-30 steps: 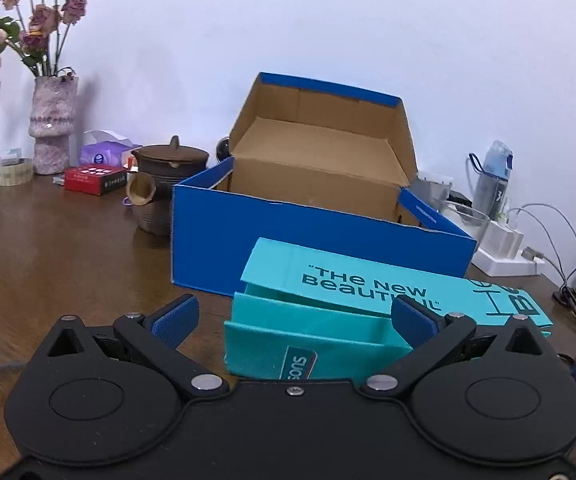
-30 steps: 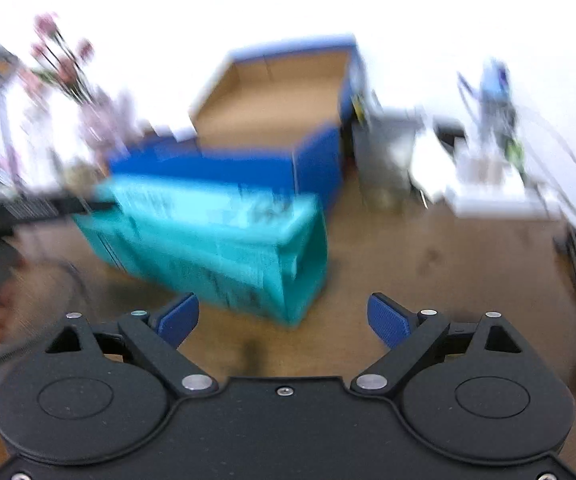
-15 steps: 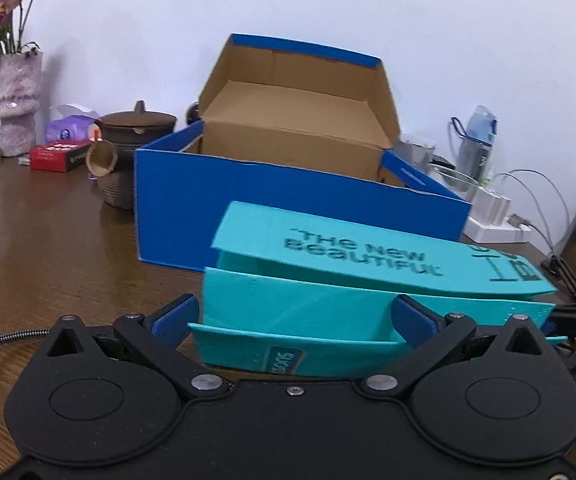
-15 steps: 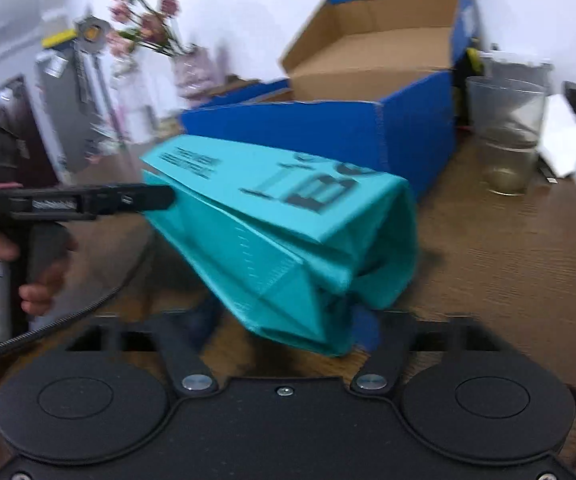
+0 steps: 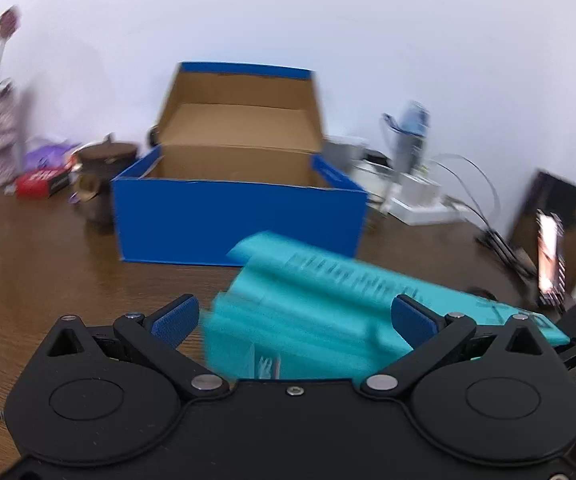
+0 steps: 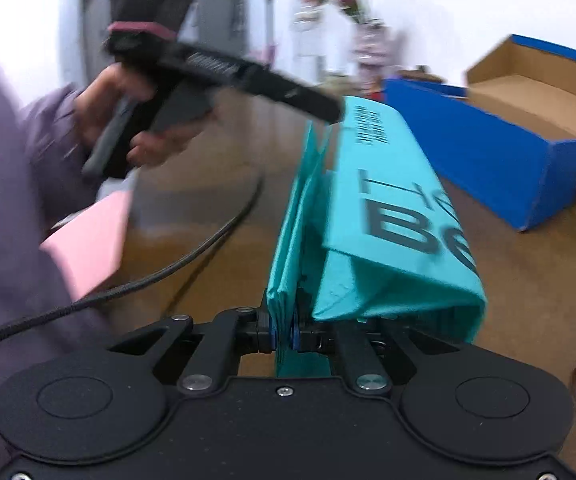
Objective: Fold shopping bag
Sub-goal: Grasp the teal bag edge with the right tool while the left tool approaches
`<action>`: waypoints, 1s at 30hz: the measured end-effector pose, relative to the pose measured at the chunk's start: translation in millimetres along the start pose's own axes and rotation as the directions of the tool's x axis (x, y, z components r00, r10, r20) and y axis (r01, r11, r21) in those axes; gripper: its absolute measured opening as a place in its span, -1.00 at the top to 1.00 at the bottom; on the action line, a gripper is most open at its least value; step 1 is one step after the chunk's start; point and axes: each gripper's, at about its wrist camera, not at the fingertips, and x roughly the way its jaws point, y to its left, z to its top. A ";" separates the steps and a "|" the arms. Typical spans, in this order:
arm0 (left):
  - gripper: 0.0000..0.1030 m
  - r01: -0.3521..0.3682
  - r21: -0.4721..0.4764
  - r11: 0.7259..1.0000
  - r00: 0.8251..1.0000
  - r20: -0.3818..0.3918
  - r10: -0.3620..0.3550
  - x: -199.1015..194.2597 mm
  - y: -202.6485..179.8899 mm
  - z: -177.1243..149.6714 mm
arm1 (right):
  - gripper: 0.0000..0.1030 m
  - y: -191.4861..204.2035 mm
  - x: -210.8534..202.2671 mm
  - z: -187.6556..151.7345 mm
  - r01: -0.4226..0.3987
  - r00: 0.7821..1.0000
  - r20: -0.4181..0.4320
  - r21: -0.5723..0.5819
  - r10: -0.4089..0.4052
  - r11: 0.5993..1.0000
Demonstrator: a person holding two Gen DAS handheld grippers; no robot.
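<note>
1. Right now the right tool (image 6: 284,330) sits at the bottom centre of the right wrist view, its blue pads pressed together on a bunched edge of the teal shopping bag (image 6: 371,216). Pinching the layered edge likely keeps the folds stacked so they do not spring open.
2. From that clamp the bag runs up and away toward the middle of the frame, with its printed panel draped over to the right and the gusset pleats showing on the left.
3. In the left wrist view the left tool (image 5: 293,316) fills the lower half of the frame with its jaws spread wide and nothing between them. The shopping bag's near end lies just ahead of them, nearer the right-hand finger, and slants toward the lower right edge.
4. Open like this, the left tool looks ready to take the free end.
5. The bag lies low over the brown desk (image 5: 40,264), in front of the blue box (image 5: 240,220) at mid-frame; blur hides whether it rests on the wood.
</note>
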 end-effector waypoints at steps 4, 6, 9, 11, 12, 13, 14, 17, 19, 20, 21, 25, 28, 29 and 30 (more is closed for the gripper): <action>-1.00 0.057 0.095 0.994 0.997 -0.059 -0.052 9.1 -30.4 -4.9 | 0.89 6.4 -4.5 -5.2 -0.048 0.998 -0.031 -0.032 0.047 0.998; -1.00 0.052 0.143 0.988 0.996 -0.078 -0.041 14.3 -41.1 -13.4 | 0.88 5.0 -2.9 -5.1 -0.051 0.998 -0.040 -0.030 0.049 0.998; -1.00 0.070 0.094 0.993 0.994 -0.091 -0.062 11.2 -35.8 -22.0 | 0.81 3.0 -0.7 -4.2 -0.054 0.998 -0.031 -0.019 0.054 0.998; -1.00 0.079 0.049 0.996 0.993 -0.094 -0.074 8.9 -27.9 -27.0 | 0.81 1.7 1.2 -3.2 -0.054 0.998 -0.026 -0.017 0.054 0.998; -1.00 0.070 0.044 0.997 0.994 -0.087 -0.066 8.1 -26.4 -27.9 | 0.81 1.5 1.5 -3.0 -0.053 0.998 -0.026 -0.020 0.052 0.998; -1.00 0.057 0.043 0.997 0.995 -0.080 -0.053 7.5 -25.6 -28.5 | 0.81 1.8 1.4 -3.0 -0.051 0.998 -0.026 -0.023 0.050 0.998; -1.00 0.036 0.041 0.998 0.997 -0.071 -0.033 7.7 -26.8 -28.0 | 0.81 1.8 2.4 -2.2 -0.051 0.998 -0.027 -0.028 0.050 0.998; -1.00 -0.025 0.050 0.998 0.998 -0.055 0.028 16.8 -38.2 -27.5 | 0.81 2.0 6.3 1.0 -0.053 0.998 -0.031 -0.046 0.052 0.998; -1.00 -0.066 0.077 0.995 0.996 -0.051 0.070 22.7 -46.4 -27.2 | 0.81 3.4 6.0 0.9 -0.050 0.998 -0.034 -0.051 0.048 0.997; -1.00 -0.080 0.082 0.993 0.995 -0.049 0.084 24.4 -49.0 -25.6 | 0.81 4.1 5.6 0.4 -0.048 0.998 -0.034 -0.051 0.046 0.998; -1.00 -0.079 0.082 0.994 0.996 -0.045 0.083 23.3 -49.9 -22.9 | 0.81 4.7 5.2 -0.1 -0.045 0.998 -0.035 -0.050 0.044 0.998; -1.00 0.043 0.102 0.994 0.999 0.000 -0.043 5.5 -46.5 -14.9 | 0.81 3.0 4.3 -1.6 -0.045 0.999 -0.030 -0.034 0.044 0.998; -1.00 0.204 0.197 0.959 0.979 -0.068 -0.194 -13.5 -47.1 -22.5 | 0.82 1.0 2.6 -3.5 -0.045 0.999 -0.025 -0.014 0.045 0.999; -1.00 0.259 0.227 0.939 0.965 -0.095 -0.243 -20.1 -47.3 -25.3 | 0.82 1.1 2.1 -4.3 -0.045 0.999 -0.022 -0.012 0.044 0.999; -1.00 0.313 0.250 0.916 0.949 -0.114 -0.293 -29.0 -46.5 -28.3 | 0.82 1.0 2.3 -3.9 -0.045 0.999 -0.024 -0.014 0.044 0.999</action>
